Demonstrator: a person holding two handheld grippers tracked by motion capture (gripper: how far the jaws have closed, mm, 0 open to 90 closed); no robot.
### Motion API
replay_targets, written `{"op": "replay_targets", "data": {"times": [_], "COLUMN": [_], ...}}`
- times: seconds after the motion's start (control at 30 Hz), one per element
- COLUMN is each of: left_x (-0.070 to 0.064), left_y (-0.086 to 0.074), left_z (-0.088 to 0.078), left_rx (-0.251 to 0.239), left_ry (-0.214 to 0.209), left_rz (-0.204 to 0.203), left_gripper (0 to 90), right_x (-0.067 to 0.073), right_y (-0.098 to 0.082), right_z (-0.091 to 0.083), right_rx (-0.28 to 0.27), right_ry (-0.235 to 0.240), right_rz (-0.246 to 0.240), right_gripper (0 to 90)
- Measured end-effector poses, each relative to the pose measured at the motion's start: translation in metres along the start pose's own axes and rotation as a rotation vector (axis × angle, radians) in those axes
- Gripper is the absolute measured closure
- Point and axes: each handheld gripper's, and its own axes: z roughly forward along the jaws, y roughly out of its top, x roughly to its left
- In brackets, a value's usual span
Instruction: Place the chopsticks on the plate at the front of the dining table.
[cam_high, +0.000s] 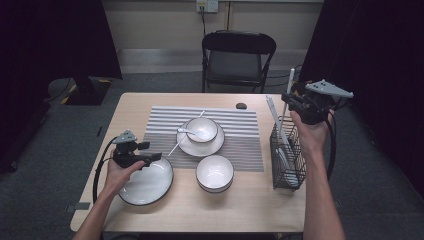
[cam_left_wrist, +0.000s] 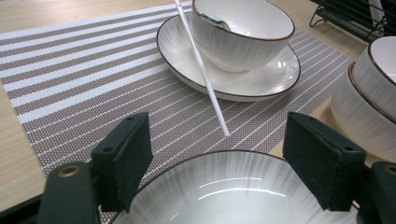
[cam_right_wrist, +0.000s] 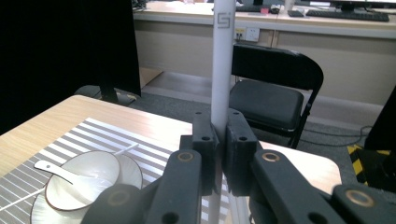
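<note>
My left gripper (cam_high: 150, 151) hovers open over the far left rim of a large white plate (cam_high: 150, 185) at the table's front left. In the left gripper view its jaws (cam_left_wrist: 219, 154) stand wide apart above the plate's rim (cam_left_wrist: 233, 196), touching nothing. A white chopstick (cam_left_wrist: 203, 70) leans from the saucer (cam_high: 200, 146) onto the striped placemat (cam_high: 240, 135). My right gripper (cam_high: 286, 98) is raised above the black wire basket (cam_high: 290, 165) at the right. It is shut on an upright white chopstick (cam_high: 289, 82), which runs up between the pads (cam_right_wrist: 222, 60).
A bowl (cam_high: 202, 129) with a white spoon (cam_high: 187, 132) sits on the saucer. A second bowl (cam_high: 214, 172) stands in front of it. More white utensils (cam_high: 275, 115) lean in the basket. A small dark object (cam_high: 241, 105) lies behind the placemat. A black folding chair (cam_high: 235, 55) stands beyond the table.
</note>
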Motion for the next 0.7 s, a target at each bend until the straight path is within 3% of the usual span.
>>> {"op": "replay_targets", "data": {"times": [0.07,0.37,0.7], "left_x": [-0.001,-0.003,-0.005], "left_y": [0.001,0.001,0.003], "left_z": [0.0,0.001,0.0], "left_rx": [-0.003,-0.008,-0.03], "left_ry": [0.012,-0.011,-0.028], "left_rz": [0.01,0.0,-0.003], "left_gripper": [24.6,24.6,25.6], "right_x": [0.002,0.005,0.021], "right_y": [0.001,0.005,-0.001], "right_z": [-0.002,-0.004,0.01], "right_rx": [-0.012,-0.029,-0.02], "right_ry": [-0.003,0.014,0.072], "right_rz": [-0.003,-0.001,0.015], "right_gripper": [85.0,84.9,84.9]}}
